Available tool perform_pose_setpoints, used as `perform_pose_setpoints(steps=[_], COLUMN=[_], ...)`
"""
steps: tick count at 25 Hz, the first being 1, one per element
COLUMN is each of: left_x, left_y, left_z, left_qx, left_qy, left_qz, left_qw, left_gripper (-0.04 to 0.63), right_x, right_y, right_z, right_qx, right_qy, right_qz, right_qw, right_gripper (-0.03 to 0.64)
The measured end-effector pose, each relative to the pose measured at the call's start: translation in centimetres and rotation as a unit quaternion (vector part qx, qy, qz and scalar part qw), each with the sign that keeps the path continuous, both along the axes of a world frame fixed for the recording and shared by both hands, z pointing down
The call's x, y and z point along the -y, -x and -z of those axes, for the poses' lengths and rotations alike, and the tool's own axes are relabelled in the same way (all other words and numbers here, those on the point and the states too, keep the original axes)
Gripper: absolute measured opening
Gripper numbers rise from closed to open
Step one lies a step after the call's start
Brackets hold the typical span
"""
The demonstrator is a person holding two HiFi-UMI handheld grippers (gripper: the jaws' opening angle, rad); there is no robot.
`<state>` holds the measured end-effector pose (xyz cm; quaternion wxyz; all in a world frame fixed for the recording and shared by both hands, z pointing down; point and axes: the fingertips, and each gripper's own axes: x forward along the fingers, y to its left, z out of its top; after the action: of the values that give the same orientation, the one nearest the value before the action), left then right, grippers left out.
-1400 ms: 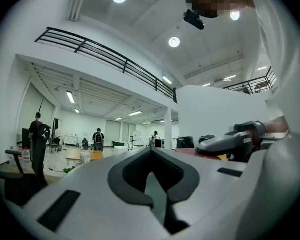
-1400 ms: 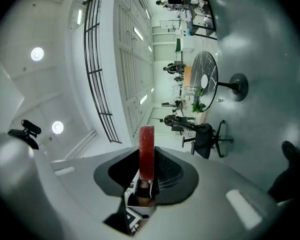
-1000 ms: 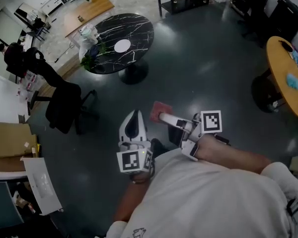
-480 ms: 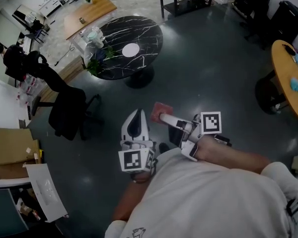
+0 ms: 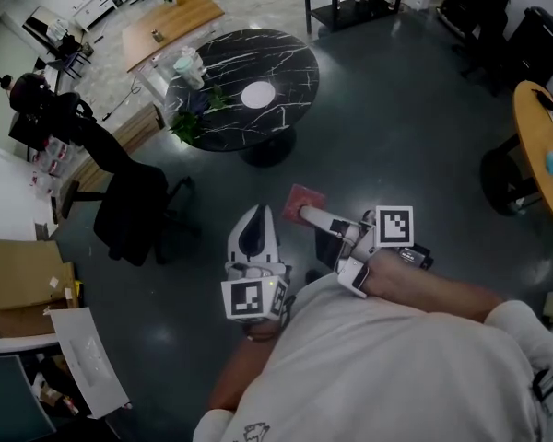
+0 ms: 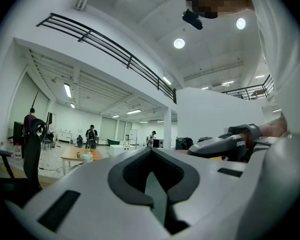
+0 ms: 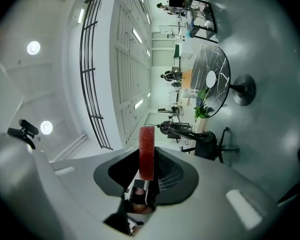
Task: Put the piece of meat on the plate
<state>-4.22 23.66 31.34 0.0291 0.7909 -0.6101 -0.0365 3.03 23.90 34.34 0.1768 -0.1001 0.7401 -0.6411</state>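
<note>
Right gripper (image 5: 311, 217) is clamped on the piece of meat (image 5: 303, 201), a flat red slab pinched at its near edge with most of it sticking out past the jaw tips. The right gripper view shows it edge-on between the jaws, so the grip is across the flat faces, which is probably why it stands straight instead of drooping. It's held in the air over the dark floor (image 5: 396, 109), well apart from the target. Left gripper (image 5: 255, 215) has its jaws together with nothing in them and is carried alongside; it looks like a spare hand for now. The white plate (image 5: 258, 95) lies flat and bare near the middle of the round black marble table (image 5: 290, 67), so the meat isn't delivered; I'd call this the carry leg. For clearance, there's open floor between the grippers and the table's near edge, with nothing in the direct line that I can see. A potted plant (image 5: 194, 118) overhangs the table's left edge, near the plate but not touching it. A black office chair (image 5: 134, 210) stands to the left, off the line. The near-right side of the table gives the most room. The plate sits in from the rim, so it'll need a reach over the tabletop, and the pedestal foot (image 5: 263, 150) is the one thing to mind below. Risk: the slab is held by one edge only and could slip or land off-plate if released tilted.
</note>
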Motion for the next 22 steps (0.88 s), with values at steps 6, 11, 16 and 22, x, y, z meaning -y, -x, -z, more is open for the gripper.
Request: perform_pose_setpoints(steps=[6,11,16,22], left_x=[3.0,7.0,12.4,19.3], left_y=[1.5,2.0,1.8,0.8], left_z=[-0.6,-0.5,-0.3,0.3], left_qx=[-0.008,-0.005,-0.001,-0.005], left_qy=[0.004,0.004,-0.002,-0.004], left_qz=[0.007,0.021,0.041,0.07], left_qw=[0.9999,0.9998,0.9991,0.9975], left_gripper=[0.006,0.006,0.006,0.006], right_x=[3.1,7.3,13.2,20.5], right_y=[1.6,2.2,2.4,1.1], right_z=[0.0,0.1,0.1,0.7], right_qx=[-0.003,0.006,0.012,0.012], right_qy=[-0.009,-0.005,-0.006,-0.008], right_qz=[0.01,0.025,0.049,0.072], right_qw=[1.0,1.0,0.999,0.997], right_gripper=[0.086,0.086,0.086,0.086])
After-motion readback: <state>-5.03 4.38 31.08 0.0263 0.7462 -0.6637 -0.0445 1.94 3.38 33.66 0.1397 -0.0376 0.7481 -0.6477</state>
